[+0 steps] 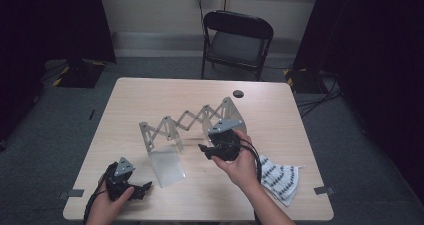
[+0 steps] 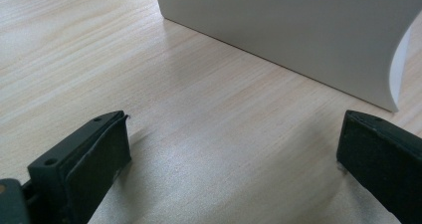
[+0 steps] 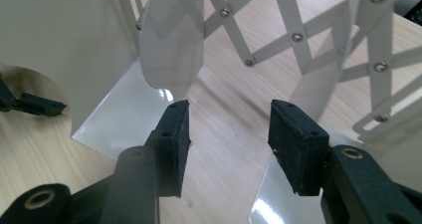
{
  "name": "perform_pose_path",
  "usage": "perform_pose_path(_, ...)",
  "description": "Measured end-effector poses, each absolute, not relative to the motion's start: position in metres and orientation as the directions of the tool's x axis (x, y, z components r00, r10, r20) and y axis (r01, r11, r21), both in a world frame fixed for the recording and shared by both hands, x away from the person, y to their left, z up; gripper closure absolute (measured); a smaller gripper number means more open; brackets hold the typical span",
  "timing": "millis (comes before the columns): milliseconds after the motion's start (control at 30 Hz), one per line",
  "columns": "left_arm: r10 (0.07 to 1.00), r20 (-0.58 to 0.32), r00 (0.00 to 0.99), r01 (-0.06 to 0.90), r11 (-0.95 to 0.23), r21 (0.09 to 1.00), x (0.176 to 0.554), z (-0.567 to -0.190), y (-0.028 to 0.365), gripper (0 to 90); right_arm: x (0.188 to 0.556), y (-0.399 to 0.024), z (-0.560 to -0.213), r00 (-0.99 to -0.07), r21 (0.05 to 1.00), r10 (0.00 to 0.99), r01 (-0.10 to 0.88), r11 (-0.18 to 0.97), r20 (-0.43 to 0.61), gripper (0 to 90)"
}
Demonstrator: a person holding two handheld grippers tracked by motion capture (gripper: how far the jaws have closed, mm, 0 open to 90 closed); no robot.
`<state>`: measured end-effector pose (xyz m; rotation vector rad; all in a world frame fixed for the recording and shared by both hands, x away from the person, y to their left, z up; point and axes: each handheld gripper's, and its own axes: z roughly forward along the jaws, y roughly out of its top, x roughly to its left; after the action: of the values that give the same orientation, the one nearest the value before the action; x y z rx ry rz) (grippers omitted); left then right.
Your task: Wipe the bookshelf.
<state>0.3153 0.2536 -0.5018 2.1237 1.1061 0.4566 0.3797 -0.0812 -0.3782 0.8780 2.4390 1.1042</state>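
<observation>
A pale metal scissor-lattice rack (image 1: 185, 120) stands stretched out across the middle of the table, with an upright end plate at each side and a flat foot (image 1: 167, 167) lying toward me at its left end. My right gripper (image 1: 204, 151) hovers just in front of the rack's right end and points left. In the right gripper view its jaws (image 3: 229, 129) stand open over bare wood, with the lattice (image 3: 278, 35) just beyond. My left gripper (image 1: 142, 190) rests near the front left edge, open (image 2: 234, 149) and holding nothing. The white foot plate (image 2: 283, 30) lies just ahead of it.
A folded cloth with a dark pattern (image 1: 280, 177) lies at the table's front right, beside my right forearm. A small black disc (image 1: 238, 93) sits near the far edge. A black folding chair (image 1: 237, 40) stands behind the wooden table (image 1: 130, 105).
</observation>
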Motion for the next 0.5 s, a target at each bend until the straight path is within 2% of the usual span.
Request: perform_pose_path(500, 0.818, -0.006, 0.576, 0.575, -0.399, 0.714, 0.315, -0.502, 0.254, 0.0, 0.392, -0.091, -0.383, -0.733, 0.768, 0.680, 0.431, 0.474, -0.008, 52.0)
